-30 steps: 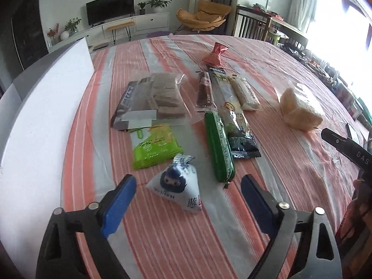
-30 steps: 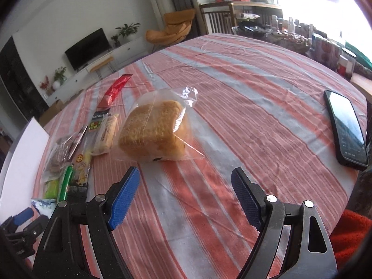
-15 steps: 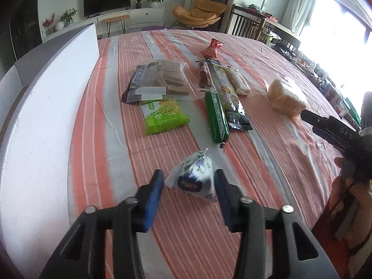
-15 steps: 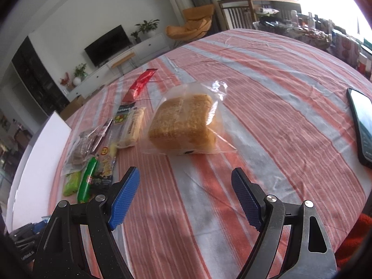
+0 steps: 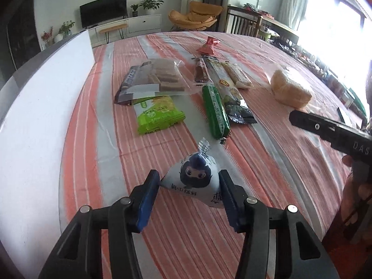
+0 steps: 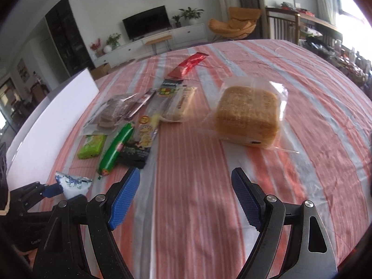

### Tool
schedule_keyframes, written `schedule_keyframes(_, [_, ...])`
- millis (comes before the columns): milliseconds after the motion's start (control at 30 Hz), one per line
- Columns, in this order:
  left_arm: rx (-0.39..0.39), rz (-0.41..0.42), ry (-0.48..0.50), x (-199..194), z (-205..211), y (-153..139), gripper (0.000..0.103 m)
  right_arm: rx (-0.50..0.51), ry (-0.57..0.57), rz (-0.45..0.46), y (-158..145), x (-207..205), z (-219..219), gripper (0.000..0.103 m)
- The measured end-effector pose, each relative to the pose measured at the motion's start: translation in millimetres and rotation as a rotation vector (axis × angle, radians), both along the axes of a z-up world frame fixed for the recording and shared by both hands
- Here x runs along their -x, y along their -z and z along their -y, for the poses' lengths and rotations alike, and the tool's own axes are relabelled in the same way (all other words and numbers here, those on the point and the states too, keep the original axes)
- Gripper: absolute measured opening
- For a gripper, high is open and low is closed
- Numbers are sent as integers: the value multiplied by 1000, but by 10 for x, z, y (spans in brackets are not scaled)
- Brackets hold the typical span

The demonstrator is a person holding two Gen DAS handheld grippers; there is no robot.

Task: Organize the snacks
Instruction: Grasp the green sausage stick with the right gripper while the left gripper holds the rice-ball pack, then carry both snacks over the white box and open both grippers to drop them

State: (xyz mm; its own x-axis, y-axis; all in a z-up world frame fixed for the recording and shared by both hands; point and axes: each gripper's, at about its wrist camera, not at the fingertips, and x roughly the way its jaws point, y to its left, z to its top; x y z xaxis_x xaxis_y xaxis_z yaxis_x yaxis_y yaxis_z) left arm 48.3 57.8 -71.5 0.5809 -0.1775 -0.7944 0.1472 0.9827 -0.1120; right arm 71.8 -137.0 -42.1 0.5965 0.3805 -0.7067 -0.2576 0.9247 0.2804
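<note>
Television (image 6: 146,25), orange armchair (image 5: 194,17), striped tablecloth (image 6: 209,174)

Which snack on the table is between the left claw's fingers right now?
The small white triangular pouch with the cartoon face; the left claw is closing around it. Every other snack lies farther up the table.

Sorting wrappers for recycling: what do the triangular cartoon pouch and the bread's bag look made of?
Triangular cartoon pouch: apparently printed plastic film, semi-glossy, with a crimped, shiny foil-like top seal. Bread bag: thin clear plastic film, glossy; the loaf shows through and its loose edges crinkle with glare. Exact plastics cannot be told.
</note>
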Motion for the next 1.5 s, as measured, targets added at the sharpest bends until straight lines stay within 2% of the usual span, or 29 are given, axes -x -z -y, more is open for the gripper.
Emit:
schedule_keyframes(67, [32,17,-31,79,-119,-70,51,-117,-80,-94,27,-127,-129,84])
schedule_keyframes(133, [47,35,-45,154,-195,-136,51,-183,-127,-159,27,-253,-322,82])
schedule_keyframes(267, [56,51,-58,278,-279,-227,52,-84,-182,-154,-45,-492,-807,80])
schedule_keyframes(333, [58,58,-59,332,-288,-257,52,-29,-171,-183,-3,-647,-961,62])
schedule_keyframes(367, [58,59,-58,349,-287,-263,52,7,-143,-204,38,-723,-994,41])
schedule_keyframes(400, [58,59,-57,366,-283,-265,52,26,-122,-222,72,-762,-1011,36])
schedule_keyframes(467, [59,57,-53,391,-257,-255,52,12,-111,-271,173,-823,-1031,40])
schedule_keyframes(567, [67,47,-48,394,-227,-225,52,43,-108,-256,158,-839,-1041,40])
schedule_keyframes(633, [69,43,-43,403,-206,-215,52,71,-131,-261,148,-823,-1048,36])
schedule_keyframes(667, [68,43,-42,407,-201,-217,52,85,-147,-276,145,-812,-1034,28])
schedule_keyframes(700, [67,45,-42,410,-206,-227,52,94,-159,-298,136,-759,-1023,25])
schedule_keyframes(833, [55,60,-53,425,-240,-256,52,113,-188,-419,135,-684,-981,25])
schedule_keyframes(933, [55,56,-59,435,-231,-250,52,204,-192,-358,46,-627,-1113,34])
schedule_keyframes(967, [56,54,-58,434,-220,-257,52,234,-198,-340,46,-635,-1179,40])
schedule_keyframes(1033, [56,63,-50,459,-200,-315,52,274,-195,-335,94,-641,-1261,40])
schedule_keyframes(1100, [52,90,-44,508,-203,-412,52,282,-186,-307,100,-620,-1251,24])
schedule_keyframes(1167, [53,110,-45,546,-220,-497,52,225,-176,-322,100,-599,-1147,24])
schedule_keyframes(1433, [136,136,-26,602,-209,-804,52,-211,-123,-397,-42,-497,-354,24])
schedule_keyframes(1500, [170,140,-19,601,-218,-895,52,-295,-115,-412,-70,-425,-233,24])
